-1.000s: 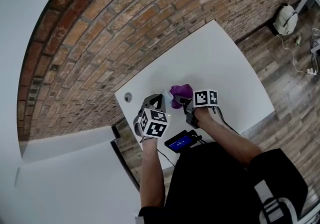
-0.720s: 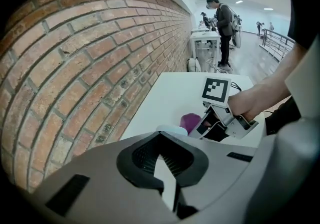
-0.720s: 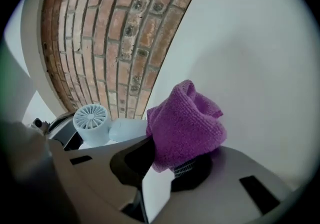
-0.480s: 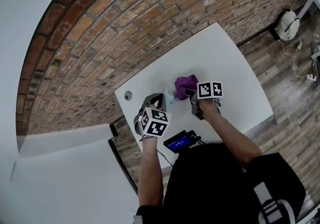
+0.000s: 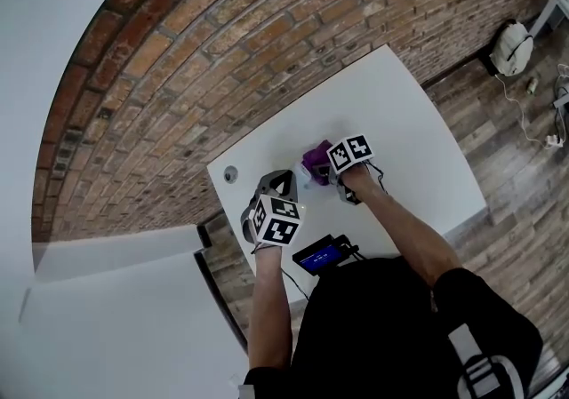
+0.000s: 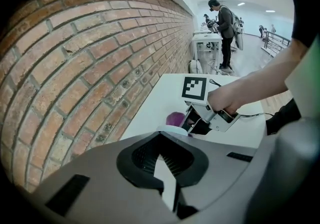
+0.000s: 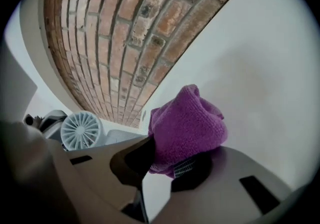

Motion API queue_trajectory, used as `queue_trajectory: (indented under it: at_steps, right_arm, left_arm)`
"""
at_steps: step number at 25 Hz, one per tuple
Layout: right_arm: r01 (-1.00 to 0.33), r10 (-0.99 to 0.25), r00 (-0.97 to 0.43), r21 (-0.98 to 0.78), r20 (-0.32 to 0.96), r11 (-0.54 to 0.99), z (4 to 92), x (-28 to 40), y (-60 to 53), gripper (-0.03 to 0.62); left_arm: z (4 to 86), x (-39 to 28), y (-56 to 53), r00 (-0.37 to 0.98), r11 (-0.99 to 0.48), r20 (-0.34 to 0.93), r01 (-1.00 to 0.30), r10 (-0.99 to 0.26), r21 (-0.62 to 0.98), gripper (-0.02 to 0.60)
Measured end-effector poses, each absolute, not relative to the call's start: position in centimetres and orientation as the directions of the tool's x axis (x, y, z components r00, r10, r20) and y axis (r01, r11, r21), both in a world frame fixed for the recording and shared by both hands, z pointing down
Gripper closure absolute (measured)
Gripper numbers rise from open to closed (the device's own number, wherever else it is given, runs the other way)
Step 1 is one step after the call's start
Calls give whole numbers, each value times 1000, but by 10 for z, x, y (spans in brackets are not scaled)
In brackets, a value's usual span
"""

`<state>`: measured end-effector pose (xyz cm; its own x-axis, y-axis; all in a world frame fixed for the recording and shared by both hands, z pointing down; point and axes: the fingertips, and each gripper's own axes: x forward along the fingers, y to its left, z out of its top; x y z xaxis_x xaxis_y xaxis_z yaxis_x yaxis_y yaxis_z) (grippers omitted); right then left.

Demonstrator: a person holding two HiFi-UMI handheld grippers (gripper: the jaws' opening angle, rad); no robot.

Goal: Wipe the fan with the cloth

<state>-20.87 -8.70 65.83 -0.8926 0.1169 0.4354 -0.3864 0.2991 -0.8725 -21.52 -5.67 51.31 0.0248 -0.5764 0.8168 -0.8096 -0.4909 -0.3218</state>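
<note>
Fan (image 7: pixel 81 129) is poorly seen from the head view: only a pale scrap shows between the two marker cubes. The left gripper view gives just the top of its white rim above the jaw tips; stem and base are hidden. The right gripper view shows it best: a round white grille with radial vanes, disc upright on edge, face turned toward the right hand-held gripper (image 7: pixel 170 157). Long axis cannot be read; the lower part is cut off by that gripper's body.

Jaws of the left hand-held gripper (image 6: pixel 161 140) are drawn narrow, pinching a thin white strip that runs up to the rim. The right jaws clamp a bunched purple cloth (image 7: pixel 186 125), which bulges past the tips, just beside the fan; contact not resolved. All of this is over the white bench (image 5: pixel 400 122), near the brick wall (image 5: pixel 222 51).
</note>
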Motion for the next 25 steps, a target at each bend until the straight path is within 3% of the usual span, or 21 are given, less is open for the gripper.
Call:
queue_trajectory:
  at_steps: [8,14,16,21,25]
  right_arm:
    - [-440,194,-754,-701,628,561,672,-174,-64,525]
    - [-352,372,-696,-743,614,569,672,-150,-34,525]
    - [-357,346,-705,-732,619,580,668,-146,-42,525]
    - [-369,115,-815,-662,568,653,628,-168,-101,525]
    - [-354,156,-818,-699,554,622,638,-193,-98,525]
  left_arm:
    - [512,-215,-57,54,-462,806,-840,-590,-283,591]
    - [512,-216,-58,68,-449,795,-852,-603,-268,590]
    - [512,-216,-58,80,-458,788,-847,-611,-269,589]
    - [497,-225,-47,112,-413,752,-883,-650,-226,583]
    - [510,-225,-41,110,-417,779,-885,-618,-206,581]
